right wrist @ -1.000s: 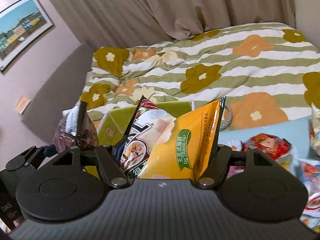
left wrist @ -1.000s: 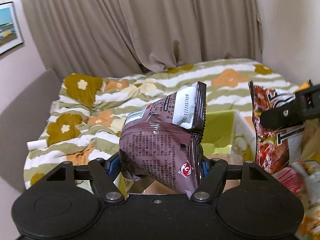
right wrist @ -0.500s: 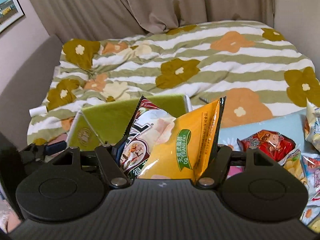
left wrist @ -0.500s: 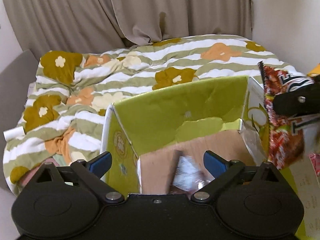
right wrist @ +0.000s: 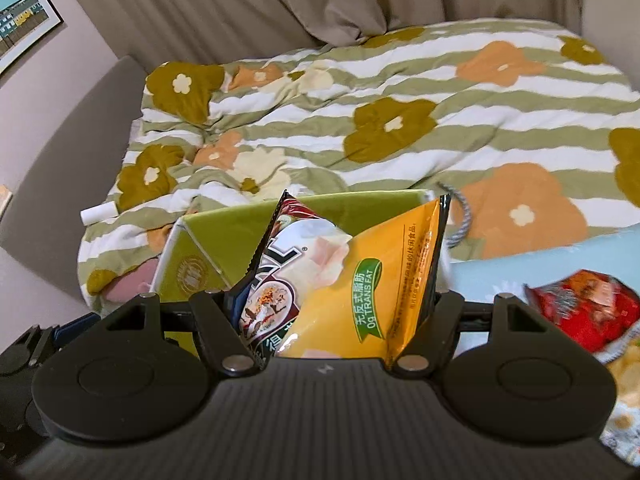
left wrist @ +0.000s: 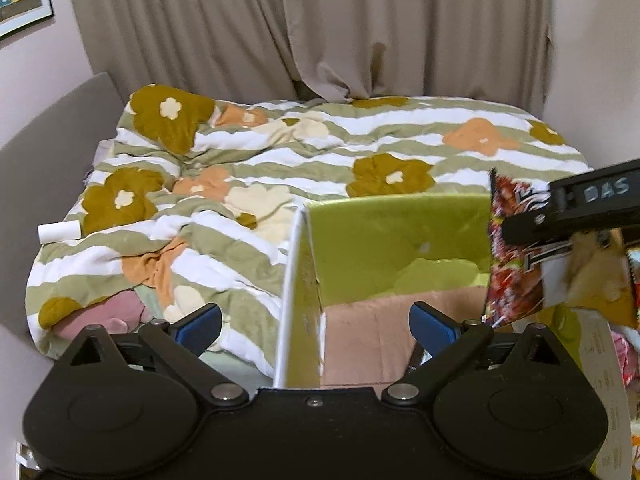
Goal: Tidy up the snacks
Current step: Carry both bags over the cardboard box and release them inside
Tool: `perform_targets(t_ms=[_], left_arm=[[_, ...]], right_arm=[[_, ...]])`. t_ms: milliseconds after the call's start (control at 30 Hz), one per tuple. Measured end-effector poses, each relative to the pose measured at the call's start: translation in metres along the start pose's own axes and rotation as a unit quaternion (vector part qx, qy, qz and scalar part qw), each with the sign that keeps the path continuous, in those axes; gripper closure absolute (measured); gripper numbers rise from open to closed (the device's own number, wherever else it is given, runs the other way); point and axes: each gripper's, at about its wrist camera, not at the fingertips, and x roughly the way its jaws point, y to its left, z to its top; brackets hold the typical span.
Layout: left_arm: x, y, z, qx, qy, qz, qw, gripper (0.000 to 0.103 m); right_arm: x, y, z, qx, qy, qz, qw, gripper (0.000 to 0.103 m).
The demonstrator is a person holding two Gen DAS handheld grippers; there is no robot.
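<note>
Box (left wrist: 384, 240) on the bed (left wrist: 320, 152) (curtain (left wrist: 312, 28) behind), snack packets (right wrist: 584, 316) to its right

Yellow snack bag (right wrist: 384, 292) upright over open green box (left wrist: 384, 248), red packet (right wrist: 584, 312) beside

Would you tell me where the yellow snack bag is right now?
In the right wrist view, the yellow snack bag is clamped in the right gripper beside a white packet, in front of the green box.
</note>
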Motion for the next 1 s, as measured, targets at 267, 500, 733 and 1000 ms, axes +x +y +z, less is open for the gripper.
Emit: perform_targets(t_ms=[267,500,733,1000], left_arm=[[0.008,0.006,0.001,-0.008,0.010,0.016,0.9998,0.001],[0.006,0.012,-0.005,-0.029,0.013,0.016,0.9994,0.001],[-0.004,0.016,-0.007,-0.039,0.007,0.013,0.9991,0.001],[-0.037,0.018,-0.005,-0.041,-0.028,0.012,0.9987,0.001]], right_arm=[[0.044,0.007,0.010,-0.003,0.031,0.014,0.999,0.015],[0.058,0.006,0.003,-0.015,0.045,-0.011,0.999,0.000],[0.046,0.009,-0.005,-0.034,0.035,-0.029,0.998,0.000],[0.006,0.021,-0.008,-0.071,-0.002,-0.036,0.997,0.000]])
